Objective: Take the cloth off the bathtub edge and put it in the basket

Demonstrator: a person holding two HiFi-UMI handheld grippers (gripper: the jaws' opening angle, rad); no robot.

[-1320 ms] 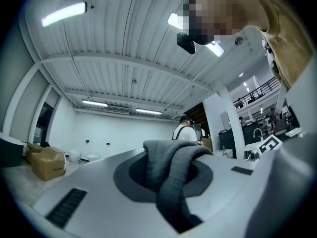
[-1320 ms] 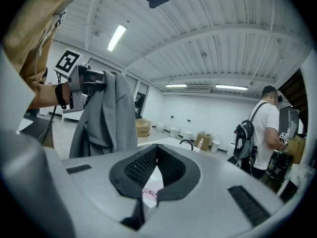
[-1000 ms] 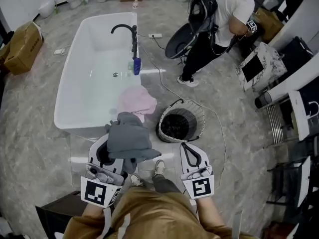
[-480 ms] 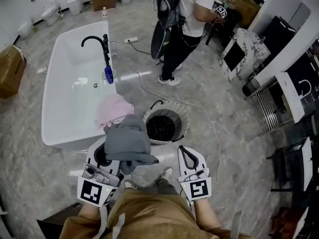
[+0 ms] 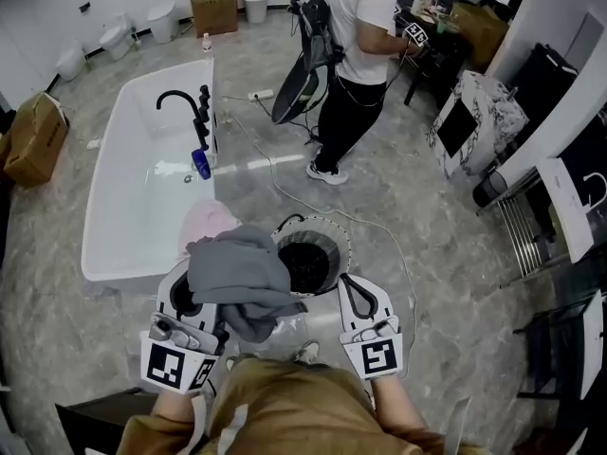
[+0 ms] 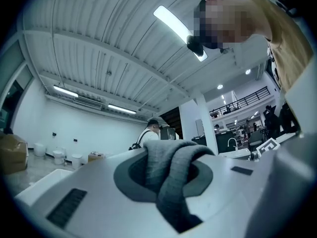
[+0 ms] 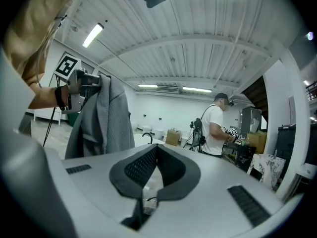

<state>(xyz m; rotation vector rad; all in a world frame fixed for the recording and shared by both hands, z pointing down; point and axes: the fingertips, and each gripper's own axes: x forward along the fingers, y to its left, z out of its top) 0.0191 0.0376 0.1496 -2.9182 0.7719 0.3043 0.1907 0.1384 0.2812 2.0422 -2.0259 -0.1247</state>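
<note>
Nearest to the camera, the left tongs (image 5: 178, 300) are closed on the grey cloth (image 5: 237, 278). In the left gripper view a thick fold of it fills the gap between the two jaws, and they press on it from both sides. The rest of the cloth is bunched over the front of these tongs and hangs down on their right side, off the floor (image 5: 446, 254). The right tongs (image 5: 362, 297) are beside them, a little apart from the cloth and not touching it. Their jaws are together at the tips and, as far as I can see, nothing is between them.

Just beyond the tongs the basket (image 5: 340, 240) stands on the floor, round, with a pale woven rim and a dark inside. In the head view the right edge of the cloth overlaps the basket's near left rim, but the cloth is not inside it.

Left of the basket is the white bathtub (image 5: 123, 207). A pink cloth (image 5: 204, 221) lies on its near right corner, just behind the grey one. Further along the same edge are a blue bottle (image 5: 201, 164) and a black faucet (image 5: 180, 102).

Far behind, a person (image 5: 365, 27) with a backpack stands at a counter (image 5: 432, 22).
</note>
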